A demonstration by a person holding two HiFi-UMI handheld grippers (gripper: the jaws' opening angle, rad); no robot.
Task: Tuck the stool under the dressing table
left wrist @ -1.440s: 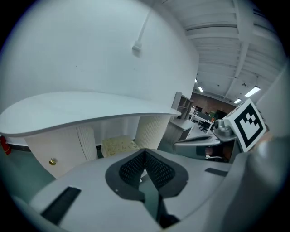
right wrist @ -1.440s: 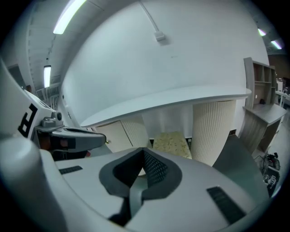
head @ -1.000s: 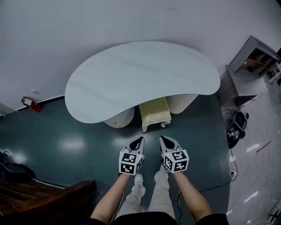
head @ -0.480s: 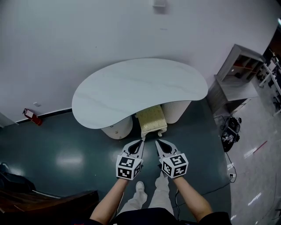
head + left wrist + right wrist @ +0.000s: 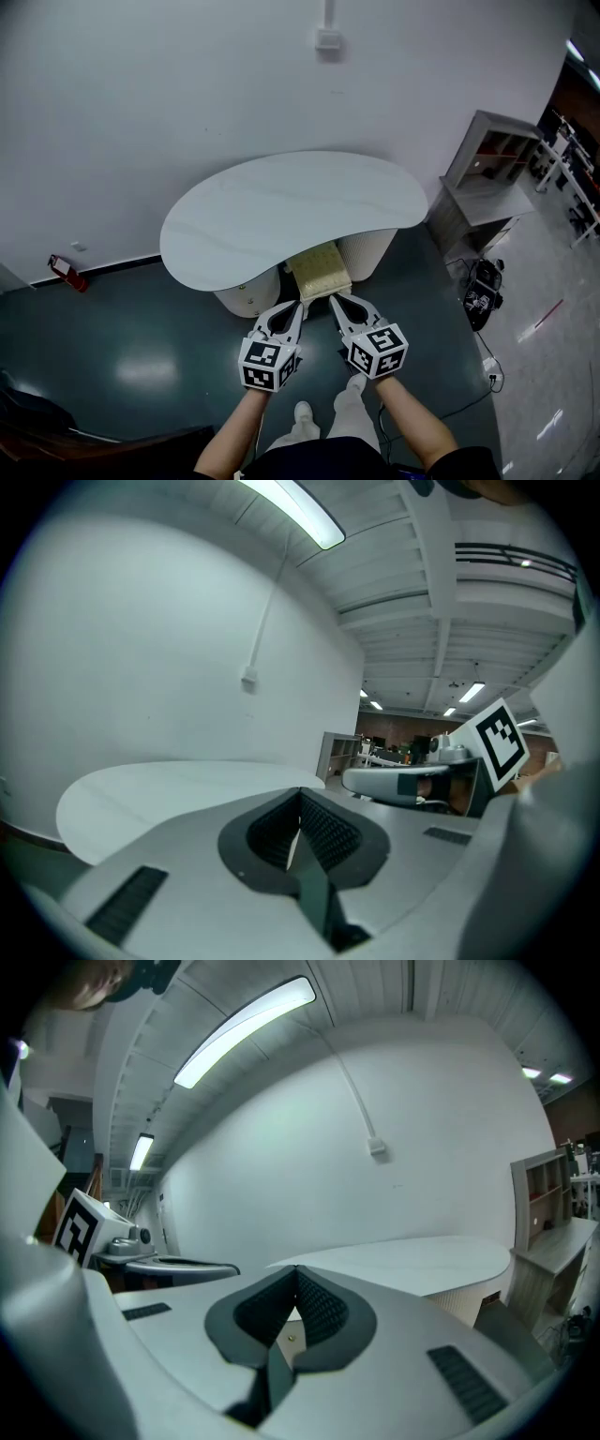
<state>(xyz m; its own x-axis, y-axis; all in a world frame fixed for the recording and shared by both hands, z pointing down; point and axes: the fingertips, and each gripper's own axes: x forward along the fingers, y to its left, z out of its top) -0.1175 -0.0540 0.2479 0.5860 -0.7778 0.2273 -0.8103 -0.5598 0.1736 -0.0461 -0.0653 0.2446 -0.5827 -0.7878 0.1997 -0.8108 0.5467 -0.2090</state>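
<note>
The dressing table, with its white kidney-shaped top, stands against a pale wall. The stool, a cream cushioned seat, sits in the gap between the table's two ribbed white pedestals, the left pedestal and the right pedestal. The back of the stool lies beneath the tabletop and its front edge shows just past the rim.

The left gripper and the right gripper are held side by side, pointing at the stool's front edge. Each gripper's own view shows its jaws pressed together at the tips with nothing between them. The tips are just beside the stool's front. Whether they touch it is hard to tell from above.

Nothing lies on the dark green floor between the person's shoes and the stool. To the right of the table stands a grey shelf unit. In front of it, a black bag lies on the floor with a cable trailing from it. A red fire extinguisher lies by the wall on the far left. A small wall box is fixed high on the wall above the table.
</note>
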